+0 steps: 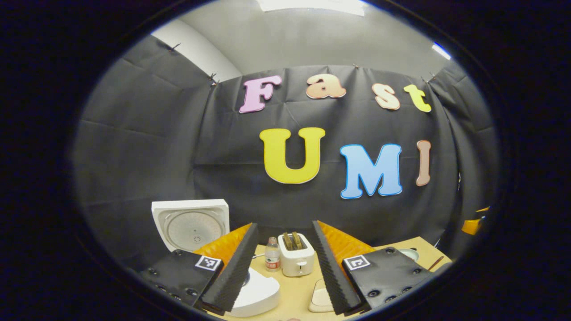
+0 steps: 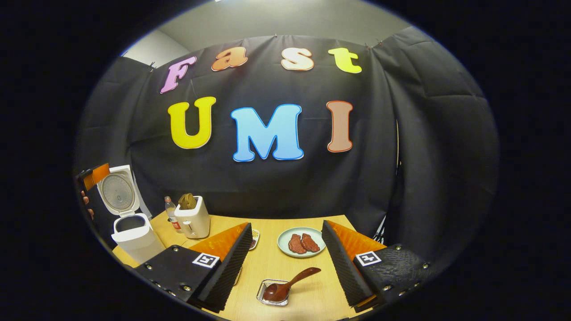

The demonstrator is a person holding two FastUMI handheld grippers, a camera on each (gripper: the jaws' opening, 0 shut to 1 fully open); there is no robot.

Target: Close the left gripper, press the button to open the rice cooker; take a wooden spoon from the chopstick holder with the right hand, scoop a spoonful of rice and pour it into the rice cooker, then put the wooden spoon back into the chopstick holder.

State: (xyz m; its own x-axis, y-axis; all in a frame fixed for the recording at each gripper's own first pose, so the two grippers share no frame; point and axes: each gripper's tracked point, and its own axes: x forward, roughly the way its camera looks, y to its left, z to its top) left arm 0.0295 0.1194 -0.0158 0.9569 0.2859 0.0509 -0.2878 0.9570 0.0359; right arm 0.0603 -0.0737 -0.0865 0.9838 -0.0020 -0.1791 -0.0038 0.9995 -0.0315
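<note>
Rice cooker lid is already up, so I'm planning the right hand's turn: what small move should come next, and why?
Probably lower the right hand-held gripper toward the wooden spoon, whose bowl rests in a small clear dish on the table just ahead. Its jaws are open and hold nothing, and the rice cooker stands open, ready for rice.

Right gripper (image 2: 285, 267) jaws apart above table (image 2: 312, 294); wooden spoon (image 2: 287, 285) rests in small clear dish (image 2: 273, 298). Rice cooker (image 2: 131, 227), lid up, far left of spoon.
</note>
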